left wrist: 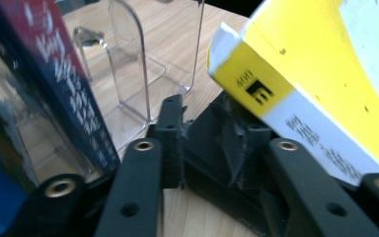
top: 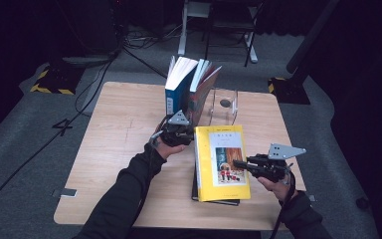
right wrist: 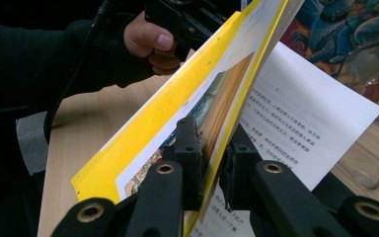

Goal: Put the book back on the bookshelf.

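A yellow book [top: 221, 164] lies on a dark book [top: 214, 201] at the table's near middle. My right gripper [top: 236, 163] is shut on the right edge of its yellow cover [right wrist: 177, 108] and holds it raised off the white printed page [right wrist: 301, 123]. My left gripper [top: 190, 134] sits at the book's far left corner. In the left gripper view its jaws [left wrist: 200, 118] stand almost together, with bare wood in the narrow gap. The yellow book's corner [left wrist: 256, 89] lies against the right finger's outer side.
Behind the yellow book, a blue book [top: 176, 84] and a red-covered one [top: 201, 89] stand leaning together. A clear plastic stand [top: 224, 107] is just right of them. The table's left half [top: 114, 134] is bare wood. Cables and stands are on the floor beyond.
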Action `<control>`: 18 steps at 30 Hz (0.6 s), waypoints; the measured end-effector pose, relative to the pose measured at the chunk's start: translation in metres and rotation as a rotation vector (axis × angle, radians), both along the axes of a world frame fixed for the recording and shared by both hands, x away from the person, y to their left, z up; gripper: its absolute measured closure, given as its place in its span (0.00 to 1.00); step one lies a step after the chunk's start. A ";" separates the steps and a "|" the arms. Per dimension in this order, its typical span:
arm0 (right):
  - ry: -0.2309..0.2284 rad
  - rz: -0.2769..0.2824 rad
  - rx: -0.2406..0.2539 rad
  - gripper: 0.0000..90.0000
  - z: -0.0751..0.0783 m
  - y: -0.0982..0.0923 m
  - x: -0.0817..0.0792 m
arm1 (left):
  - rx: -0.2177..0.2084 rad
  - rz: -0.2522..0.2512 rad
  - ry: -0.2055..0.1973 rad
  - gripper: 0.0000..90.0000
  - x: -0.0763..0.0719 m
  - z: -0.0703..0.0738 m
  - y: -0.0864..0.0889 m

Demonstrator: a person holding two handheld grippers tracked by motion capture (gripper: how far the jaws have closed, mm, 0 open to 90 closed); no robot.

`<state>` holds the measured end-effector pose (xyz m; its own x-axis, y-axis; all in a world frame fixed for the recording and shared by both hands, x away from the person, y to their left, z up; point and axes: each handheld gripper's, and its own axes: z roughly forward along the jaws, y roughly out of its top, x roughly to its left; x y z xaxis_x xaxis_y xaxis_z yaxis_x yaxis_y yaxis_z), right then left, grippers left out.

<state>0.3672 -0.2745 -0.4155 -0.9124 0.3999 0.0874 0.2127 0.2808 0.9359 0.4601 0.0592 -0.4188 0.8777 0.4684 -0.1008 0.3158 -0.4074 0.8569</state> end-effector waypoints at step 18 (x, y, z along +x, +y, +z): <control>-0.055 -0.024 -0.059 0.91 0.009 0.012 0.009 | -0.017 -0.067 -0.076 1.00 -0.002 0.052 -0.010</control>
